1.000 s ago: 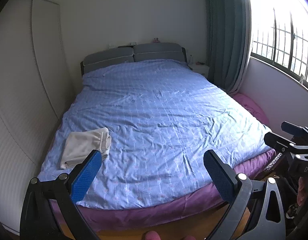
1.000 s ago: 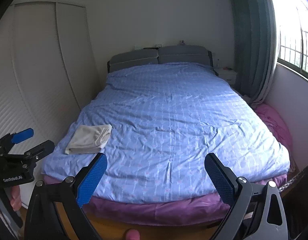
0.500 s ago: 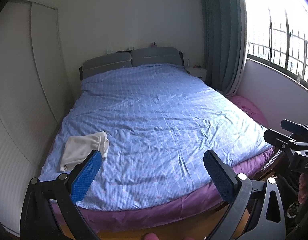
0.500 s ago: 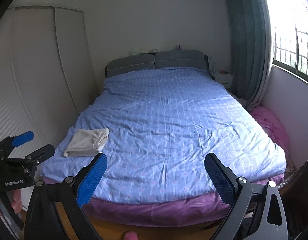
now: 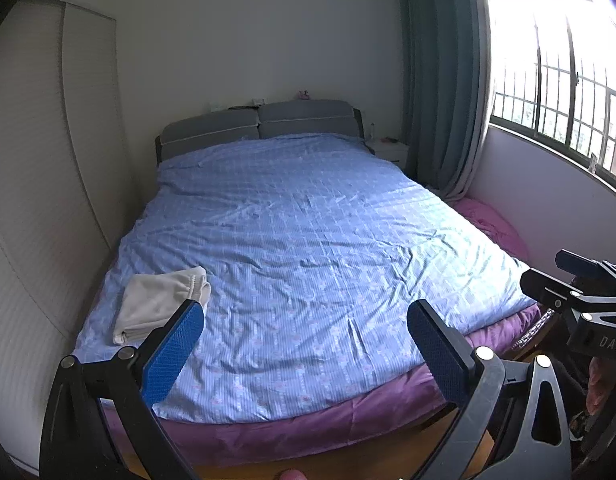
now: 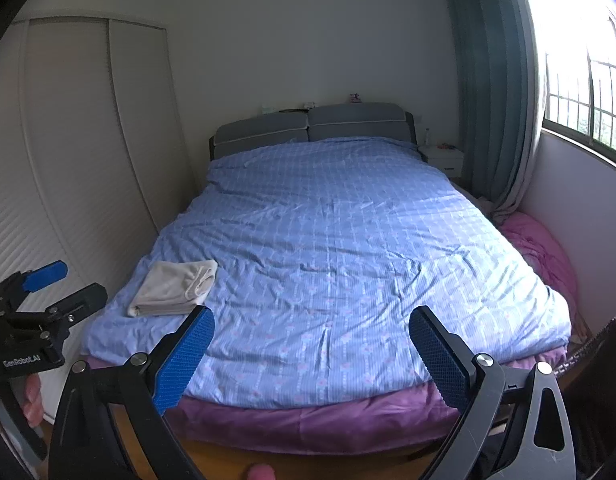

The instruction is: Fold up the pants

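Cream pants (image 5: 160, 302) (image 6: 174, 288) lie folded into a small rectangle on the near left corner of the blue checked bed cover (image 5: 308, 240) (image 6: 328, 248). My left gripper (image 5: 306, 350) is held open at the foot of the bed, away from the pants, with nothing between its blue pads. My right gripper (image 6: 312, 354) is also open and empty, held off the foot of the bed. Each gripper shows at the edge of the other's view, the right gripper (image 5: 580, 304) and the left gripper (image 6: 32, 320).
A white slatted wardrobe (image 6: 48, 160) runs along the bed's left side. A pink blanket (image 6: 540, 248) fills the gap beside the window wall. A grey headboard (image 5: 260, 126), a white nightstand (image 6: 442, 158) and teal curtains (image 5: 444, 80) stand at the far end. A purple sheet (image 6: 308, 420) hangs over the bed's foot.
Both grippers have tilted up and drawn back a little, so the bed sits lower and farther in both views. The pants have not moved. Both stay open.
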The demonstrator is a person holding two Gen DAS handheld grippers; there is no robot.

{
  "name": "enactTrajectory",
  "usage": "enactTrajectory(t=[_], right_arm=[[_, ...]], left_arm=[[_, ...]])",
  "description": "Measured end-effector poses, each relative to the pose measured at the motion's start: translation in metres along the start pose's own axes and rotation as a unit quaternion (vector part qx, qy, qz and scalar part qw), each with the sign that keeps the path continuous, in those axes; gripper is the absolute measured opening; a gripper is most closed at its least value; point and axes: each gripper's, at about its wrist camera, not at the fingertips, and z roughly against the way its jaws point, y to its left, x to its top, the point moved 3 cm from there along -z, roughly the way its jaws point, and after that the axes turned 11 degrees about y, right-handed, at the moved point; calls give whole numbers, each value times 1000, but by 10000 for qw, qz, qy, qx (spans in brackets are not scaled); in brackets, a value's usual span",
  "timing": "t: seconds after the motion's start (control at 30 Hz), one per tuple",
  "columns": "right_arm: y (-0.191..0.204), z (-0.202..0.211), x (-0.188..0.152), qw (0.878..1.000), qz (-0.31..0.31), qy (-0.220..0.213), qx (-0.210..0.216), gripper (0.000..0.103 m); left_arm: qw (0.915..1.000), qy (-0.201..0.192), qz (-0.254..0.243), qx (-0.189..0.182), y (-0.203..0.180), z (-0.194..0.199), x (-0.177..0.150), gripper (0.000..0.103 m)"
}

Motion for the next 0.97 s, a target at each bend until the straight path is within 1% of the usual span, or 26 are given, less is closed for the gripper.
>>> enactTrajectory(t=[0.2,0.43,0.6,0.97], right_arm=[[1,0,0,10000,21,-20,-57,99],[1,0,0,10000,7,-22,-66,99],[0,1,1,10000,7,-32,-93,99],[-1,-4,5,9999,13,-1,-125,99]], left_arm=[[10000,-39,53,25,1,1,1,103],[10000,-44,62,-65,-1,0,3,103],[10000,-60,43,-2,-1,-1,6,103],[9999,5,141,-56,3,-8,10,103]])
